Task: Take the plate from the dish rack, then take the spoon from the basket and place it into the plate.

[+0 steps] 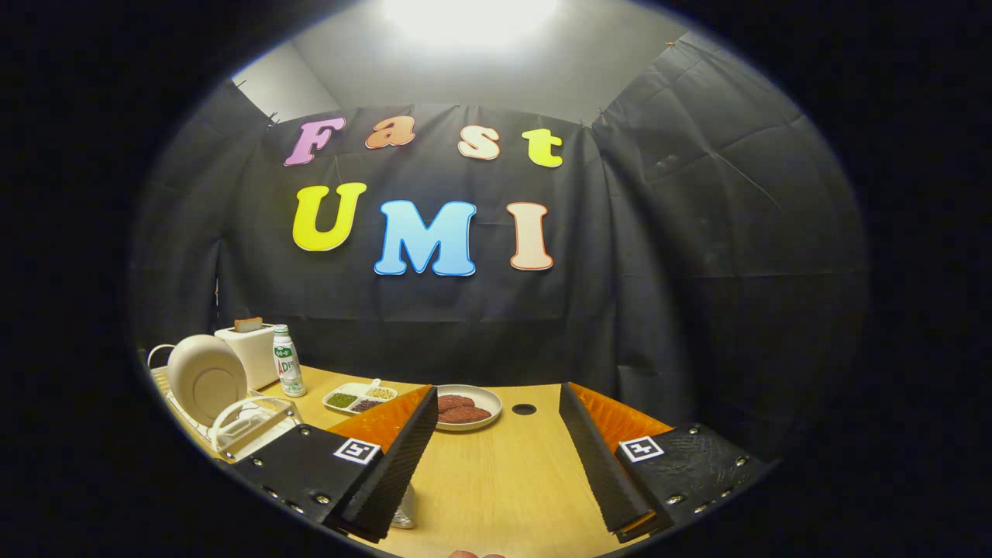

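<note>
The plate (205, 377) stands on edge in the rack (232, 422), off to the left of my left finger, at the near left corner of the worktop (496, 473). I cannot make out the spoon or basket for certain; a clear holder with something pale in it sits at the front of the rack, partly hidden behind my left finger.

My hand-held gripper (496, 457) is spread wide with nothing between its fingers, only bare worktop. It hangs above the wood, well apart from the plate.

Behind the rack stands a toaster (252, 353) with a slice of bread showing at its top, and just beside that, a small bottle (287, 363) with a green label. Further along is a divided tray (358, 397) of beans and grains. Beyond my fingertips, a shallow dish (469, 407) holds dark reddish patties, its left side hidden by my left finger. Just right of it is a round hole (524, 408) in the worktop. Something shiny (403, 515) peeks out beneath my left finger; I cannot tell what.
</note>
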A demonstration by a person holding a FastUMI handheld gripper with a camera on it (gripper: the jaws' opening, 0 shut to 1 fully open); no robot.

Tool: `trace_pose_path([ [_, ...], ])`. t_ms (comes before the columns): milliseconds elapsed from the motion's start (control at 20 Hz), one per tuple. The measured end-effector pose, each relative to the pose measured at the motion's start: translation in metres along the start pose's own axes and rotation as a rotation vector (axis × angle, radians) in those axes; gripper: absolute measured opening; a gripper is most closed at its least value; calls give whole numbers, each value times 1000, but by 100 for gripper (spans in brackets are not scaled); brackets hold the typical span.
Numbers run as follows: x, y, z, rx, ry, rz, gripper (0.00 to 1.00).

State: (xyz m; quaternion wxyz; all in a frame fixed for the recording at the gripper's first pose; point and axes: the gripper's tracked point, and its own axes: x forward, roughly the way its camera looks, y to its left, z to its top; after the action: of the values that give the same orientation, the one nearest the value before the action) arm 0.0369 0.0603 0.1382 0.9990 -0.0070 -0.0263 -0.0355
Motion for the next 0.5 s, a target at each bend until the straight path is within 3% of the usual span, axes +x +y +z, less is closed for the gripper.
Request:
trace_pose_path([
  [500,-15,165,34,27,20,134,97],
])
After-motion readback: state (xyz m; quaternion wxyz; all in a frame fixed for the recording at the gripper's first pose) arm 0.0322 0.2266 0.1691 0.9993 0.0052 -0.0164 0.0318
